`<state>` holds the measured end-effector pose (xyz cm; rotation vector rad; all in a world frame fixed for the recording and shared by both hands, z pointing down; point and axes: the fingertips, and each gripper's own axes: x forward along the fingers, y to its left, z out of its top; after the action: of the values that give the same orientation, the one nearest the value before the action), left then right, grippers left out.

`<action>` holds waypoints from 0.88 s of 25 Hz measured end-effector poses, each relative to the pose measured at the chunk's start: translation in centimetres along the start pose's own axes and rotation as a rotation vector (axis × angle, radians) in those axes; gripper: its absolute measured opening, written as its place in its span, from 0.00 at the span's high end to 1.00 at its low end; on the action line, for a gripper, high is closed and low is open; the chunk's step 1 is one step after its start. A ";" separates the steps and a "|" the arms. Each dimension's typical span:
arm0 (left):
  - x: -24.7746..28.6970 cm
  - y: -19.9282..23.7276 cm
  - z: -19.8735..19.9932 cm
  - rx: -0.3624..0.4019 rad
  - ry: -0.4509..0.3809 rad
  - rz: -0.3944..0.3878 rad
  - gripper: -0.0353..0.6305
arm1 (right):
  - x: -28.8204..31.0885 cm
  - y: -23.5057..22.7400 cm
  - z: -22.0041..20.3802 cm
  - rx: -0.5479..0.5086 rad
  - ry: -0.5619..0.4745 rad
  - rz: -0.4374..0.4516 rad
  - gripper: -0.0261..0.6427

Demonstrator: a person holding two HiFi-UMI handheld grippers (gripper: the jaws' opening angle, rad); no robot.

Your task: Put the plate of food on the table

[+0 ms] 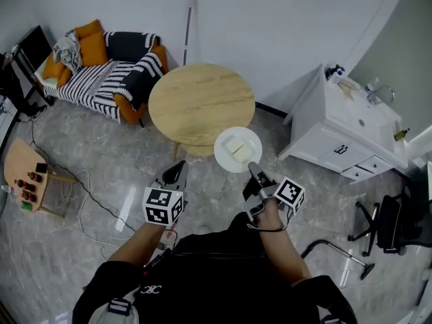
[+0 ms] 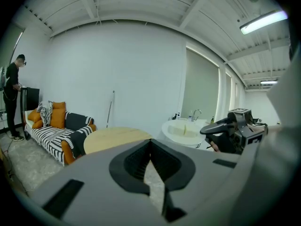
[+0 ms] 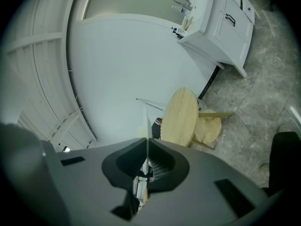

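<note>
A white plate point(image 1: 237, 148) with pale yellow food on it hangs in the air just off the near right edge of the round wooden table point(image 1: 201, 103). My right gripper point(image 1: 252, 168) is shut on the plate's near rim. In the right gripper view the plate point(image 3: 146, 121) shows edge-on as a thin line between the closed jaws point(image 3: 146, 142), with the table point(image 3: 181, 117) beyond. My left gripper point(image 1: 179, 169) is shut and holds nothing, below the table's near edge. The left gripper view has the plate point(image 2: 183, 131) and the right gripper point(image 2: 235, 128) at its right.
A striped sofa with orange cushions point(image 1: 108, 66) stands left of the table. At the right is a white sink cabinet point(image 1: 344, 123), with an office chair point(image 1: 395, 221) nearer. A low wooden stool point(image 3: 209, 126) sits under the table. A person point(image 2: 11, 98) stands by the far left wall.
</note>
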<state>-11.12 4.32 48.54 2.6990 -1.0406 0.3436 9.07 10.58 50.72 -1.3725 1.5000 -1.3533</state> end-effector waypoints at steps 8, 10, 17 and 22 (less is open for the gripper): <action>-0.4 0.4 0.2 -0.012 -0.023 0.010 0.94 | 0.4 -0.2 -0.4 -0.002 0.006 -0.024 0.93; -0.6 0.8 0.2 -0.015 -0.025 0.021 0.94 | 0.8 0.1 -0.6 -0.003 0.016 -0.015 0.93; -1.0 2.9 0.4 -0.021 -0.036 0.075 0.94 | 3.6 0.5 -0.7 -0.015 0.058 0.008 0.93; -0.3 4.5 0.8 -0.020 -0.040 0.111 0.94 | 6.0 0.8 -0.1 -0.014 0.083 0.030 0.93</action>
<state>-14.23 1.03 48.29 2.6472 -1.2020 0.2983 7.51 4.78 50.94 -1.3116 1.5815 -1.3986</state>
